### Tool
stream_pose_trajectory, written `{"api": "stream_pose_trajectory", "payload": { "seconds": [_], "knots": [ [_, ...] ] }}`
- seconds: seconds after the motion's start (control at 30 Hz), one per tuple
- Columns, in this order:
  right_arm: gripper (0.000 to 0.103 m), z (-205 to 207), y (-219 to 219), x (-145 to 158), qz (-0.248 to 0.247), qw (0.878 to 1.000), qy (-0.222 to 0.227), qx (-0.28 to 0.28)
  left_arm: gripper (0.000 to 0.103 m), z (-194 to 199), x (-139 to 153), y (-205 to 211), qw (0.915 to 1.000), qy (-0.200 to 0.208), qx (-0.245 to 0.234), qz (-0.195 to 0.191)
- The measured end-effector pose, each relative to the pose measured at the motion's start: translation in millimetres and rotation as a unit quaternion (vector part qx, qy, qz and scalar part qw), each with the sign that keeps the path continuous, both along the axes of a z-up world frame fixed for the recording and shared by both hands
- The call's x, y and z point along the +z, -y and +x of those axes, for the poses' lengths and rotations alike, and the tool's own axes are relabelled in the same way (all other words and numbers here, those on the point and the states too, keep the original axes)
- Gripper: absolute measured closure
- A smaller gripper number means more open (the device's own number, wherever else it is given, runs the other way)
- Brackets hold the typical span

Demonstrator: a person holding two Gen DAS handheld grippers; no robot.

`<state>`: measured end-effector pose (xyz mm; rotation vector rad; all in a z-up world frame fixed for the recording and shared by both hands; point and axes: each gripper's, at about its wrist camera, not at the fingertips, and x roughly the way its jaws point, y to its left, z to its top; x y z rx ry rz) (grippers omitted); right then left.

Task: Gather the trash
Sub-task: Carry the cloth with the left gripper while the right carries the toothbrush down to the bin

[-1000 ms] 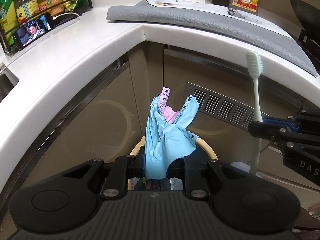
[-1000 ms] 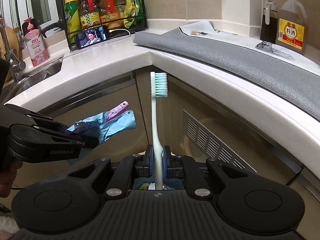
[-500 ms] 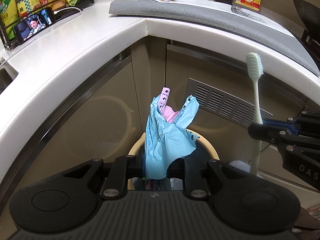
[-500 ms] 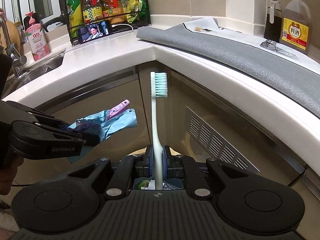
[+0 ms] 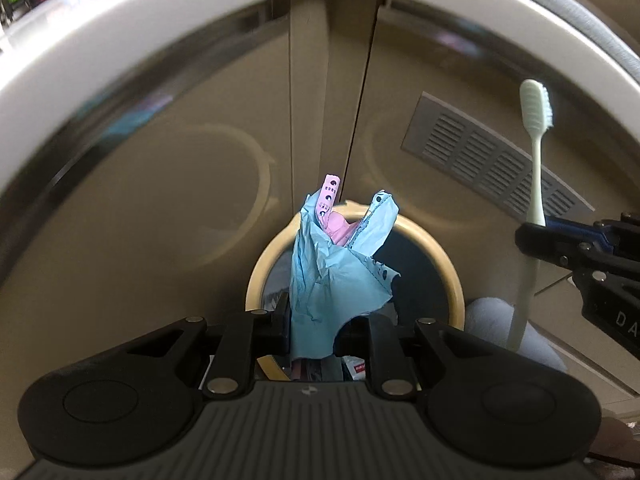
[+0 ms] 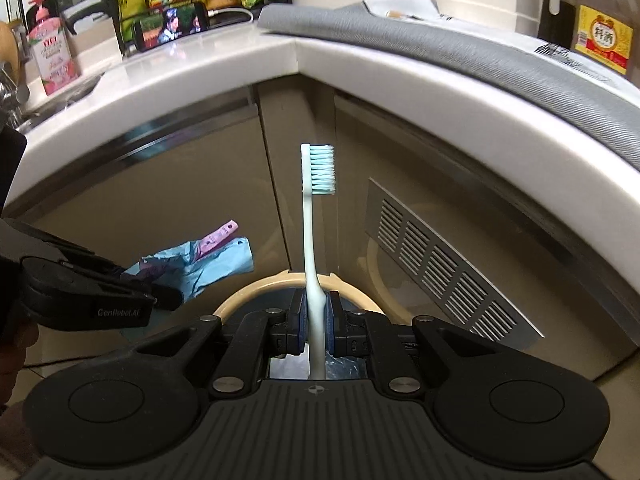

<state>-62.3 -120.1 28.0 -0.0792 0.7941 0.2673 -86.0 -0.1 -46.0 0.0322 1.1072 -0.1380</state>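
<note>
Left gripper [image 5: 312, 334] pinching crumpled blue paper wrapper [image 5: 336, 272], right gripper [image 6: 318, 330] pinching white plastic toothbrush [image 6: 316, 240], both above round cream-rimmed bin [image 5: 448, 268]; centre each over the opening before releasing.

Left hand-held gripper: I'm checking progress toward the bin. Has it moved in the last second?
Yes. The left hand-held gripper, shut on the blue wrapper, has dropped: the countertop edge sits higher in its view, and the bin rim shows more fully.
</note>
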Motion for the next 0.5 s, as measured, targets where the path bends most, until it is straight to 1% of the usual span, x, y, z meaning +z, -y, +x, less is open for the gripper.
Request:
{"api": "stream_pose_trajectory", "payload": {
  "seconds": [0.13, 0.33, 0.5],
  "knots": [
    [0.092, 13, -7, -16, 0.0, 1.0, -0.013, 0.006, 0.084, 11, -15, 3, 0.9998, -0.018, 0.0, 0.003],
    [0.092, 32, -12, -48, -0.014, 0.999, -0.05, 0.006, 0.084, 25, -36, 12, 0.999, -0.041, -0.008, 0.017],
    [0.092, 45, -13, -68, -0.024, 0.997, -0.074, 0.001, 0.084, 37, -50, 18, 0.9979, -0.057, -0.012, 0.027]
  ]
}}
